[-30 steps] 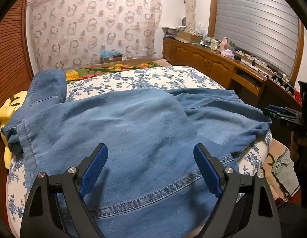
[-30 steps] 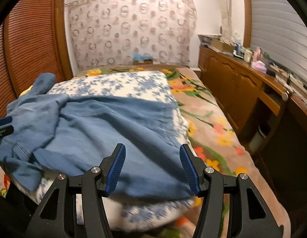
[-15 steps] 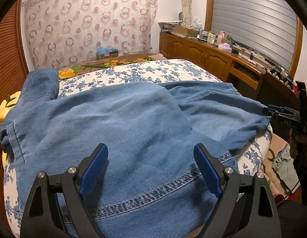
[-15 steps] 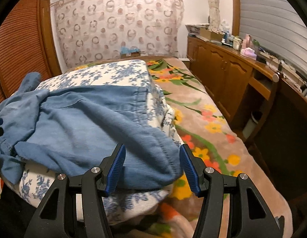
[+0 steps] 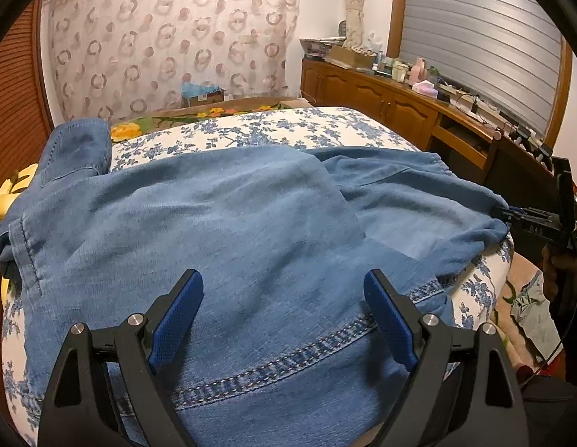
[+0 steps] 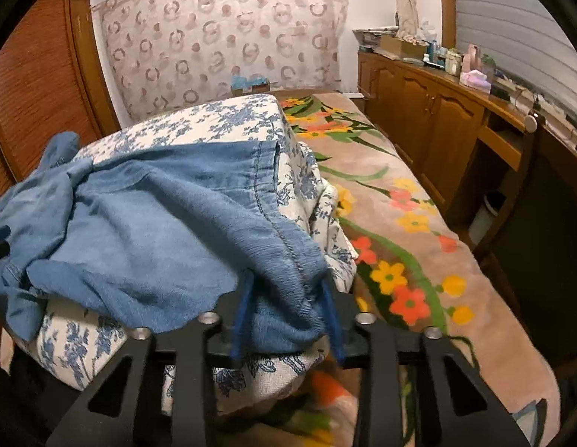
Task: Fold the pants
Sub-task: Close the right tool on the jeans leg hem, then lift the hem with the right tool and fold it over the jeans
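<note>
The right gripper (image 6: 286,316) has its blue fingers (image 6: 242,313) drawn close together on a bunched corner of the blue pants (image 6: 158,231), the denim pinched between the pads where it hangs over the near edge of the floral cushion (image 6: 229,126). From that pinch the cloth runs up and to the left of the fingers, with a stitched hem climbing away toward the far side of the cushion. To the right of these fingers lies a brown blanket with bright flowers (image 6: 400,231), and beyond it a wooden cabinet (image 6: 430,119). The left gripper (image 5: 283,311) holds its fingers (image 5: 177,320) wide apart with nothing between them, hovering above the pants (image 5: 199,231); whether the pads touch the fabric cannot be told. A heavy stitched seam crosses just under and in front of these fingers, and one folded layer lies over another ahead of them. Far to the right of the left fingers, the right gripper (image 5: 508,213) meets the corner of the pants at the cushion (image 5: 288,130) edge.
</note>
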The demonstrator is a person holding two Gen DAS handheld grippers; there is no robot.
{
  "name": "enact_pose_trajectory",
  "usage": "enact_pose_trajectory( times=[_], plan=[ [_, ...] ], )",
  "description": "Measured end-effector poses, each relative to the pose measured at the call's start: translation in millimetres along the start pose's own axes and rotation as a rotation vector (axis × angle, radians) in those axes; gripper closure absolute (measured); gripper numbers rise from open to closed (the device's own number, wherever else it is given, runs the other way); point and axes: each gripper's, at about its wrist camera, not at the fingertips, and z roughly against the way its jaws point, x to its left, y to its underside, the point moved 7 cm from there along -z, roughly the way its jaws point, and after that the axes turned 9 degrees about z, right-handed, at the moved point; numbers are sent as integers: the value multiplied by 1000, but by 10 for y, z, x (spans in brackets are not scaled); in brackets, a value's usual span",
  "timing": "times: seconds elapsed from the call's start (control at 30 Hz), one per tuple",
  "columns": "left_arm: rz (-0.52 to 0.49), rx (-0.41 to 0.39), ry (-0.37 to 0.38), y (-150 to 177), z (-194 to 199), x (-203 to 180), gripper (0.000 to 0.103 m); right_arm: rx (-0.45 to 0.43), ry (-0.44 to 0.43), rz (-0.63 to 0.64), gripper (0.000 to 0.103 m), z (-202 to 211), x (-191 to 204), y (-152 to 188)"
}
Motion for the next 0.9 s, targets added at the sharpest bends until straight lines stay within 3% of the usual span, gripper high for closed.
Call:
enact_pose_trajectory(
  times=[0.13, 0.47, 0.9],
  plan=[
    [0, -2, 1, -2, -2, 12, 14, -31, -29, 3, 83, 74, 31, -65],
    [31, -38, -8, -48, 126, 124, 14, -158, -150, 50, 84, 477, 348, -470],
    [88, -108, -39, -110, 455, 452, 14, -332, -380, 325, 85, 1025, 1560, -1238]
  ],
)
